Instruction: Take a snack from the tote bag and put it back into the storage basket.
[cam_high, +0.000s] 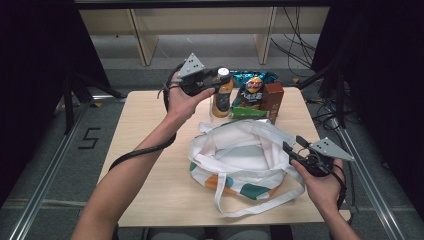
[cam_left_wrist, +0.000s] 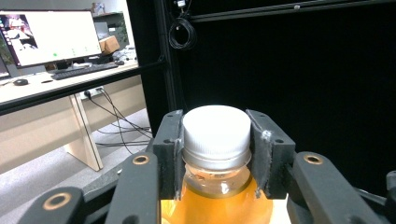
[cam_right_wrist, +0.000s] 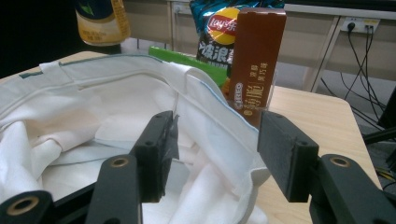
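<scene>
Item, bottle (cam_high: 222, 95) of orange drink, white cap (cam_left_wrist: 215, 129): at far edge of table (cam_high: 150, 150), held at the neck under the cap by left gripper (cam_high: 216, 80), jaws about half closed, pads pressed to both sides of the neck; whether lifted clear of the tabletop or resting on it, not discernible. Item, white tote bag (cam_high: 240, 155) with orange and green patches: lying mid-table, mouth gaping upward, handles slack toward the near edge. Right gripper (cam_right_wrist: 212, 154): at the bag's right rim, jaws fairly wide, a fold of the rim (cam_right_wrist: 233, 135) between them, pads seemingly not yet pressed on the cloth. Items beside bottle: chip packet (cam_high: 254, 87), brown carton (cam_high: 272, 102), green packet (cam_high: 247, 112), standing close together at the far edge. Risks, judged: grip high on the neck, heavy body below, hence swinging or slipping through the pads in transit; sideways sweep liable to topple carton and chip packet; bag rim unclamped, hence liable to sag shut and block the bottle's entry; loose handles liable to snag the jaws on descent.
</scene>
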